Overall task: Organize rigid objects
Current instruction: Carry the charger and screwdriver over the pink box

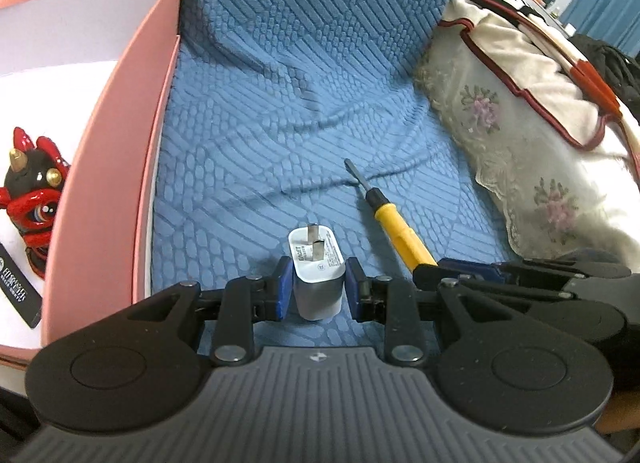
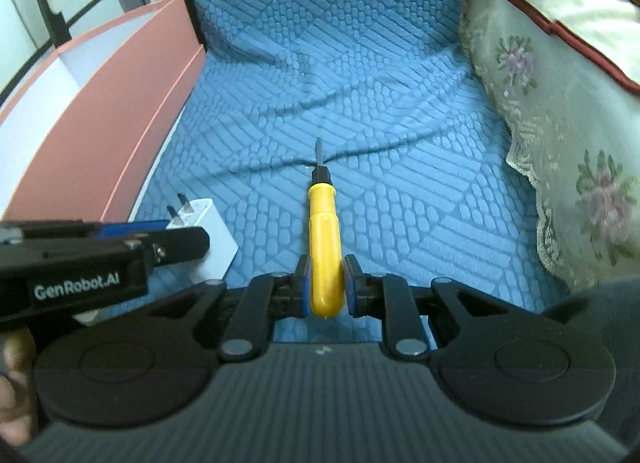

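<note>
**Charger and screwdriver held beside the pink box**

Charger is gripped by the left gripper: its white body is pinched between the blue pads, prongs pointing away from the camera, above the blue textured cover. The screwdriver is clamped at the butt of its yellow handle by the right gripper, jaws narrow around it, shaft and tip aimed forward over the same cover. The two grippers are seen close together, the right one just beside the left. The pink box stands to the left, its wall near the charger; a red and black figurine and a flat dark item are already lodged on its white floor. A lace-edged floral cloth lies to the right.

Several risks are judged from here. The charger is smooth and rounded, so it could be squeezed out if the hold is tilted over the box wall. The screwdriver is held only at its end, so it may pivot and swing. With both grippers so near, a collision could be caused if both are carried to the box together, and the figurine could be knocked over by a careless drop.
</note>
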The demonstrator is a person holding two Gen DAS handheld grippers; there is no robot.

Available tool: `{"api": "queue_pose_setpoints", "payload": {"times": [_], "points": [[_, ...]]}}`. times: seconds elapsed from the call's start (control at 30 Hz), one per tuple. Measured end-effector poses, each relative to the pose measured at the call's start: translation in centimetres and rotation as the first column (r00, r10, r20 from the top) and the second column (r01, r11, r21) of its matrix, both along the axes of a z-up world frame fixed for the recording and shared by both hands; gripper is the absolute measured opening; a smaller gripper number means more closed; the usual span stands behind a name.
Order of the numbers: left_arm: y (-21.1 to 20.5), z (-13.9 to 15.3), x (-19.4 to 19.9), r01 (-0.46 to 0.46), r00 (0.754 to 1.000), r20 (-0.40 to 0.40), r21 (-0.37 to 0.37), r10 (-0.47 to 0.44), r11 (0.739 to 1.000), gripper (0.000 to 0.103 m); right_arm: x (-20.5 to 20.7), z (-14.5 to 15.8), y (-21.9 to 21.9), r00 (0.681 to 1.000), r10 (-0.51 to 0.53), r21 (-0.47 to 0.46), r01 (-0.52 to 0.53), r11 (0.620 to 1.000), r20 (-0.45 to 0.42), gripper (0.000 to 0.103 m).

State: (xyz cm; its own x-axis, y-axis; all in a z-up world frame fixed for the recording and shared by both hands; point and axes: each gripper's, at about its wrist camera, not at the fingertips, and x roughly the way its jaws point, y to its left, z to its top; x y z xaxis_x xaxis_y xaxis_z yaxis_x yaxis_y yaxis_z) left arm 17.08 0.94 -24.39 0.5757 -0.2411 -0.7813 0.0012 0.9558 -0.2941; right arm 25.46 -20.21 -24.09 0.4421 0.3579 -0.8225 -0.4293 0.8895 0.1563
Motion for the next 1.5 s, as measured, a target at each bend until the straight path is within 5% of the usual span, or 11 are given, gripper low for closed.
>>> {"api": "queue_pose_setpoints", "payload": {"times": [0.43, 0.8, 1.5], "points": [[-1.0, -0.8, -0.7, 0.037, 0.999, 0.031, 0.028, -0.037, 0.999, 0.037, 2.3, -0.7, 0.1, 0.999, -0.010, 0.094, 0.014, 0.995, -0.042, 0.027], [-1.4, -1.9, -0.4, 0.053, 0.997, 0.056, 0.059, -0.057, 0.997, 0.037, 3.4, -2.3, 2.1, 0.999, 0.034, 0.014, -0.034, 0.999, -0.015, 0.023], [-0.5, -0.5, -0.3, -0.047, 0.997, 0.059, 0.039, 0.044, 0.998, 0.031, 2.0, -0.5, 0.4, 0.999, -0.047, 0.051, 0.046, 0.998, 0.012, 0.022]]}}
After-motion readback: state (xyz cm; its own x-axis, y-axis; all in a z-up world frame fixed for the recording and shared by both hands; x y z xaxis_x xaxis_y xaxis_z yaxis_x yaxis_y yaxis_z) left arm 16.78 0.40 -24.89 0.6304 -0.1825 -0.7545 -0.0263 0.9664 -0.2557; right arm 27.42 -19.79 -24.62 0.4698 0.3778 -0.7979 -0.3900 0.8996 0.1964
